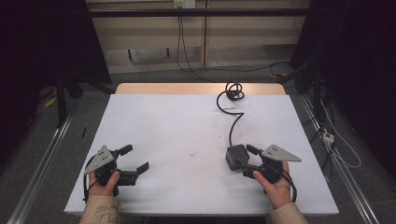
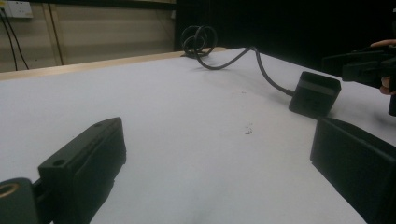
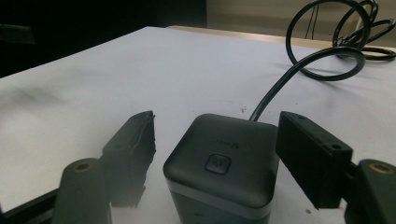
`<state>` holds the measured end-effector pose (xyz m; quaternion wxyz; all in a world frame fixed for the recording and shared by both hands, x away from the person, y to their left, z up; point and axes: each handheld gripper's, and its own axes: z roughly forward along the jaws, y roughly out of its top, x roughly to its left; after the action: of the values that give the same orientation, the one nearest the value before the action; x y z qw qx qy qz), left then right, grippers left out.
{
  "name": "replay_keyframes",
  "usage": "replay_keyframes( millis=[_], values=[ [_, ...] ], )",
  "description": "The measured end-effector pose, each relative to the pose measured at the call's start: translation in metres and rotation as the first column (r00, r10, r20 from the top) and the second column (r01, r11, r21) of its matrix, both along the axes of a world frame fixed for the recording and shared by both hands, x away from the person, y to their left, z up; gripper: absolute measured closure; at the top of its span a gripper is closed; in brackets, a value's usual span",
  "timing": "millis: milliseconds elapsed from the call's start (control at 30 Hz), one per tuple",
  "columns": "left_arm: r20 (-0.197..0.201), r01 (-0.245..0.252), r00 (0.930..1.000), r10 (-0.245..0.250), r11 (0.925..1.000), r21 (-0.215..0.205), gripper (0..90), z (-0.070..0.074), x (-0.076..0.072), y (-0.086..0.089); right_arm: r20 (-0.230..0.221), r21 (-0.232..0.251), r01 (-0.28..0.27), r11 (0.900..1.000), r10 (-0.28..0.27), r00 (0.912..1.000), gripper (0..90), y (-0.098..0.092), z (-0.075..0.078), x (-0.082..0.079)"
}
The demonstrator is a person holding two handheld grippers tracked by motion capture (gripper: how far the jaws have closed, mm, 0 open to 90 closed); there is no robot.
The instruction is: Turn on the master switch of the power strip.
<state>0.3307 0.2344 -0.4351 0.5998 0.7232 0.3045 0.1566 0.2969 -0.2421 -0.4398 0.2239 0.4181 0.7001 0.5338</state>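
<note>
My right gripper (image 3: pixel 217 154) brackets the black cube (image 3: pixel 224 161) standing at the table's (image 1: pixel 187 130) near right, jaws spread with a gap at each side, so I judge it released there and set down. My left gripper (image 1: pixel 133 161) rests open and empty, well apart. The cube's cable (image 1: pixel 232 109) coils at the far edge; its end is hard to trace.

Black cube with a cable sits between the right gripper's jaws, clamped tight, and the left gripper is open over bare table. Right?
Not clamped. The right gripper view shows the right gripper with its jaws apart, a gap on each side of the black cube. The left gripper is open over bare table, as stated.
</note>
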Motion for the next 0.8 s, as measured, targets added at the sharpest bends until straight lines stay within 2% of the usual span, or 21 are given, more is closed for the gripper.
replay_keyframes(
  millis=[300, 800],
  values=[
    [0.002, 0.003, 1.0000, -0.003, 1.0000, 0.002, 3.1, 0.000, 0.001, -0.001, 0.000, -0.008, 0.003, 1.000, -0.003, 1.0000, 18.9, -0.005, 0.002, -0.004],
    [0.001, 0.007, 1.0000, -0.007, 1.0000, 0.003, 3.1, 0.000, 0.001, -0.002, 0.016, -0.007, -0.003, 1.000, 0.003, 0.9999, 13.9, -0.016, 0.001, -0.011]
  ],
)
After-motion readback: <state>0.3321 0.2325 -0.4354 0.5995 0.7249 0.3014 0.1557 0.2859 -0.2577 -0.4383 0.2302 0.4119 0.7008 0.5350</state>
